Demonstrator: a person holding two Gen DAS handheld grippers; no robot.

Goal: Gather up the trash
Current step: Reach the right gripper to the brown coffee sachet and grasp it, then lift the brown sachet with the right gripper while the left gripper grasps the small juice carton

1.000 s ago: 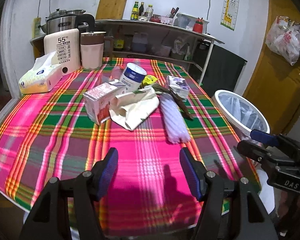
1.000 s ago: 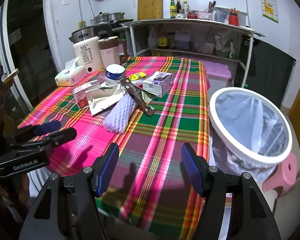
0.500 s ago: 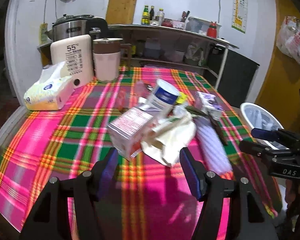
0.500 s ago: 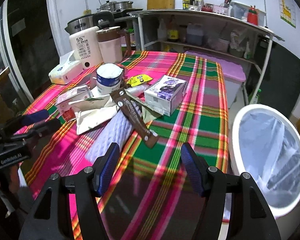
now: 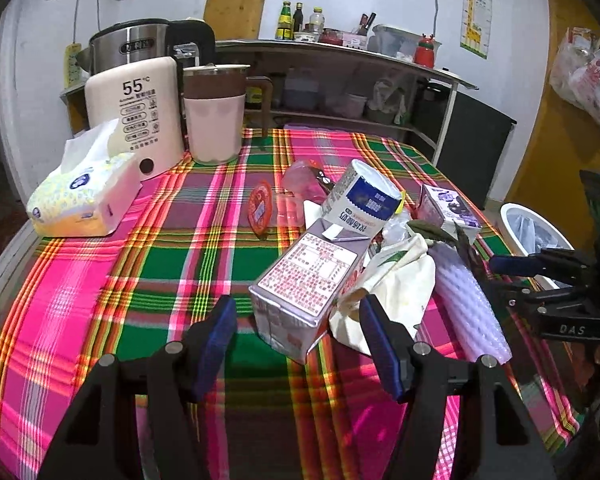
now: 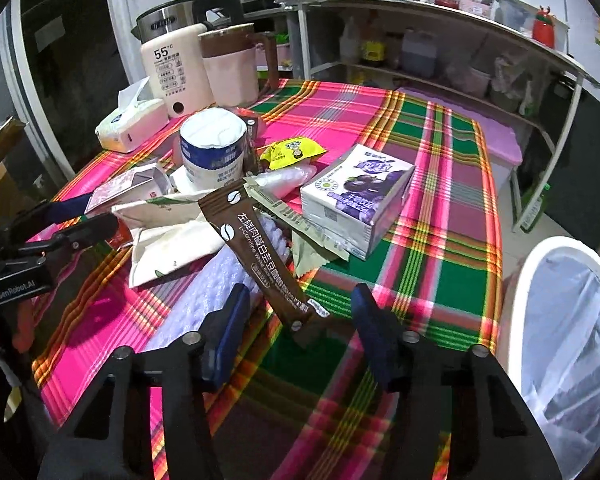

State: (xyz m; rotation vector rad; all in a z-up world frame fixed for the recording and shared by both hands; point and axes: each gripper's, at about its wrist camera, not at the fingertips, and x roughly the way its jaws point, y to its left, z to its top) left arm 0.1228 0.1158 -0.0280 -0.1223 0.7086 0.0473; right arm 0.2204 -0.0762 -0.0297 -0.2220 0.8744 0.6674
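Trash is heaped on the plaid tablecloth [image 5: 160, 264]. My left gripper [image 5: 296, 336] is open, and the near end of a pink milk carton [image 5: 308, 280] lies between its jaws without touching the pads. A cream paper bag [image 5: 396, 280] and a lavender foam sleeve [image 5: 464, 300] lie to the carton's right. My right gripper [image 6: 300, 328] has its jaws closing. The lower end of a brown coffee sachet [image 6: 260, 248] hangs between them, clear of both pads. Behind the sachet are a purple juice carton [image 6: 360, 196], a white-and-blue cup [image 6: 214, 152] and a yellow wrapper [image 6: 292, 152].
A white bin [image 6: 540, 280] lined with a clear bag stands off the table's right edge. A tissue pack [image 5: 80, 200], a cream appliance [image 5: 140, 116] and a pink jug [image 5: 216, 120] stand at the back left. Shelves [image 6: 440, 56] run behind the table.
Both grippers have moved forward over the table to the trash heap. The carton has come between the left jaws and the sachet between the right jaws, which have narrowed.
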